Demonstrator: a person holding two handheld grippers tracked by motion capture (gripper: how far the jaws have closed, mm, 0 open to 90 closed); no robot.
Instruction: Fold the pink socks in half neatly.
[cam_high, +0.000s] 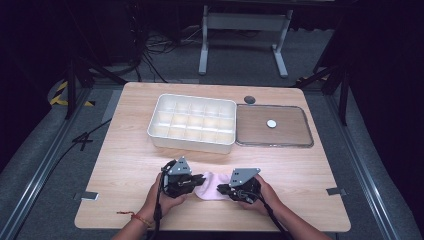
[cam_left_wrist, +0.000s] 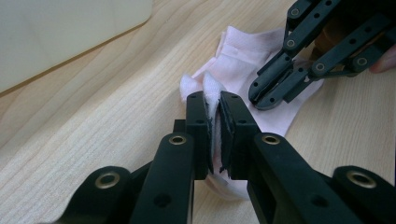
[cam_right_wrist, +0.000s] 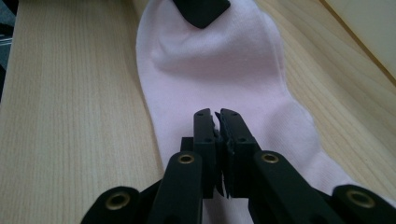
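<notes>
One wooden table (cam_high: 125, 165). One white divided box (cam_high: 192, 122) at 12 o'clock, one clear lid (cam_high: 295, 135) at 1 o'clock. One pink sock (cam_high: 210, 190) at 6 o'clock, near edge. Left gripper (cam_left_wrist: 213, 105) clamped on sock edge; right gripper (cam_right_wrist: 217, 116) pressed together, grasp unclear. Best to pull gently, evenly, keeping fabric flat.

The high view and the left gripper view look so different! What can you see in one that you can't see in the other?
High view: the white tray with its compartments, the clear lid beside it with a white disc on it, and a dark disc behind.

Left gripper view: the left gripper up close, its jaws pinching a fold of the pink sock.

Both: the sock, the right gripper at its other end, and the wooden table.
</notes>
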